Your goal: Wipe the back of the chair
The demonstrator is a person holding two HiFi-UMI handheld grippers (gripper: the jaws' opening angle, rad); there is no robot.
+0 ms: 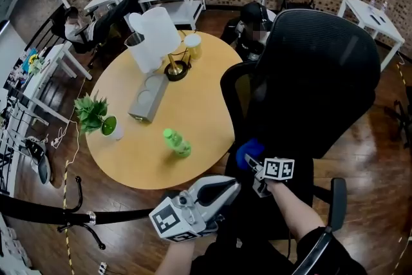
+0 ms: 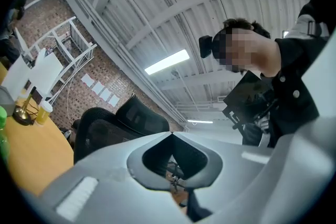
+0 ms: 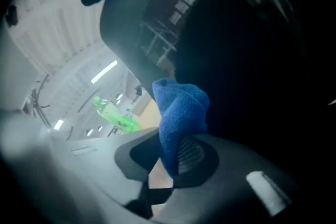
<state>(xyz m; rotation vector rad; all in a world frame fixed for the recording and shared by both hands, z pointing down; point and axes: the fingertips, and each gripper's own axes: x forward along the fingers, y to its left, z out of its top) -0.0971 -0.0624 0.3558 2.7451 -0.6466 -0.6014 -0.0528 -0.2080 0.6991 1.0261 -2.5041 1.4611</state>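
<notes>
Firstly, we held the right gripper (image 1: 252, 163) low at the left side of the black mesh chair (image 1: 322, 74), below the backrest and close to the seat. Its jaws were clamped on a blue cloth (image 1: 248, 152), which bunched up above the fingertips. In the right gripper view the cloth (image 3: 178, 113) stood up from the gripper (image 3: 170, 165) directly in front of the dark chair back (image 3: 252, 86). We could not confirm contact between cloth and mesh (the view was too dark there).

Secondly, we held the left gripper (image 1: 228, 189) lower and further left, near the edge of the round wooden table (image 1: 199, 106). In the left gripper view its jaws (image 2: 171, 136) met at the tips with nothing between them, and the chair (image 2: 105, 134) appeared beyond them, well apart.

The chair stood just beside the table, its backrest upright and facing us. On the table a green bottle (image 1: 176, 142) lay on its side near the closest edge, and a potted plant (image 1: 96, 116) stood at the left rim.
</notes>
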